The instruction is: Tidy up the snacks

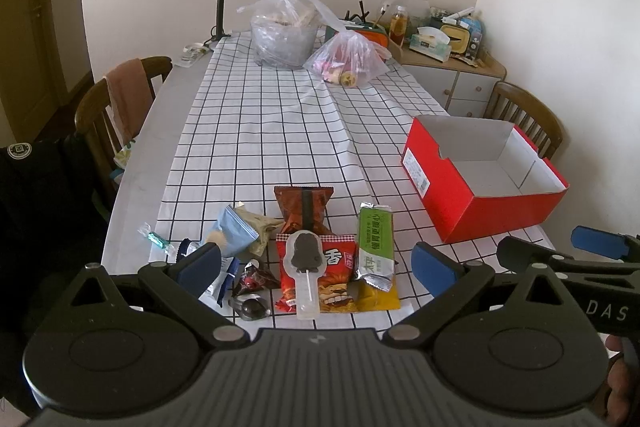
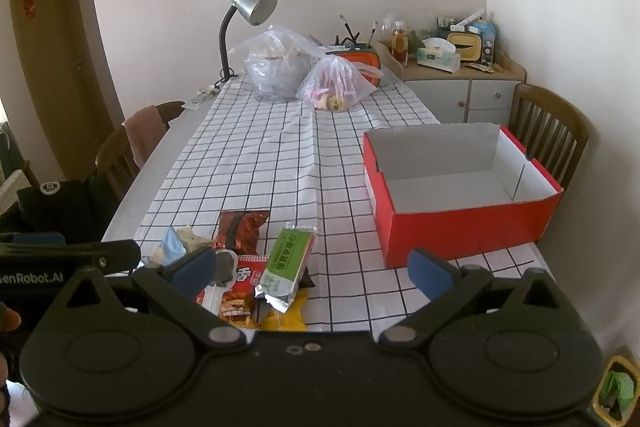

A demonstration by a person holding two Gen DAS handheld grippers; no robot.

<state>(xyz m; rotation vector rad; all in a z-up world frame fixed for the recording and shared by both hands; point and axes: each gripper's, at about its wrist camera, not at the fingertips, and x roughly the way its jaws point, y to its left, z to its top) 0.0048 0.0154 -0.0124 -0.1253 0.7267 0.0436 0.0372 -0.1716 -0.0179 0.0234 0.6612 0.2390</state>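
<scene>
Checked cloth covers our worktop (image 1: pixel 256 131); the snack pile (image 1: pixel 316 259) lies at the near edge, the empty red box (image 1: pixel 492 211) beside it for sorting. We hold left gripper (image 1: pixel 316 265) and right gripper (image 2: pixel 312 269), jaws released, above the pile.

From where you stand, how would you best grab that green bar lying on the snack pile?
Probably across the middle of the green bar, pinching its long edges from above. It lies flat and slim, its near end resting on a yellow packet, with bare cloth on its right side. The open left claw hovers near; come straight down.
</scene>
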